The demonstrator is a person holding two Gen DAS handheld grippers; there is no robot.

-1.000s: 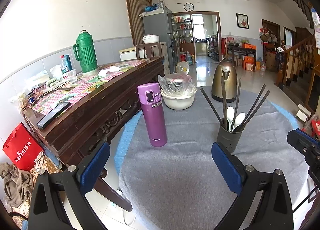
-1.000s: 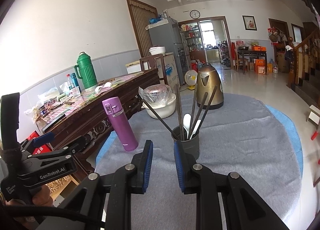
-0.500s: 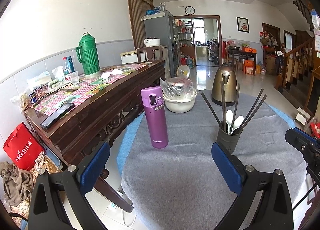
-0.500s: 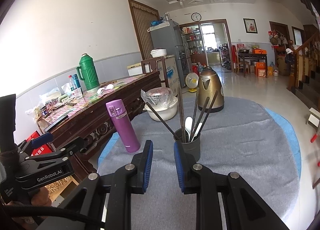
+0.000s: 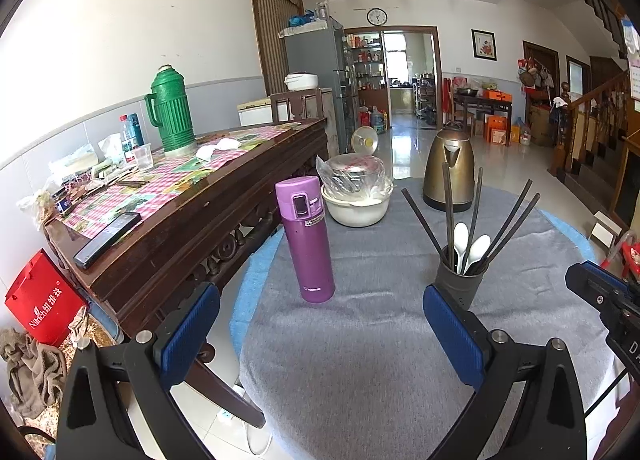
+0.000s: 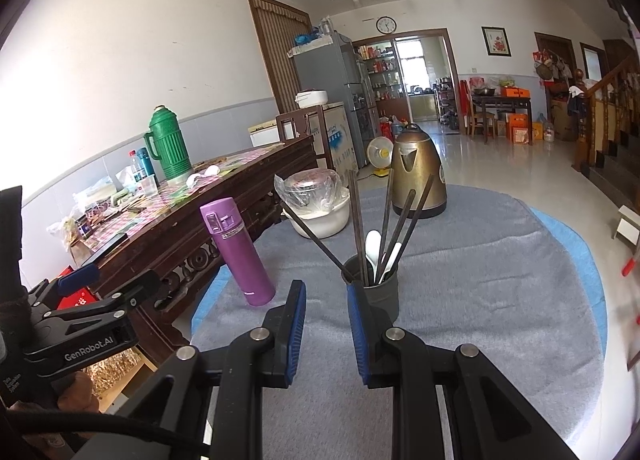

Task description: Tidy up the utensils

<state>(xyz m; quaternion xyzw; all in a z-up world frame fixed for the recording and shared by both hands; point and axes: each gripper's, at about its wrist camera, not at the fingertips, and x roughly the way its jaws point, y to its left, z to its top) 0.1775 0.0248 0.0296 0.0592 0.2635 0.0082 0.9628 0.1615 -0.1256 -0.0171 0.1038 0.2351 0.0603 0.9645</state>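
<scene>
Bright daylight, both my views. Far doorway (image 5: 406, 72) blown out; its glare streaks the glossy floor (image 5: 404, 156). White wall (image 6: 80, 72) overexposed at left in my right view. Soft shadows on the desk (image 5: 360, 360). Heavy fisheye bending, black corners. Focus sharp throughout.

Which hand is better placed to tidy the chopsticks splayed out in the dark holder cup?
Probably the right. The right tongs point almost straight at the holder cup just ahead, narrowly parted and empty. The left tongs stand wide open, with the cup off to their right side.
</scene>
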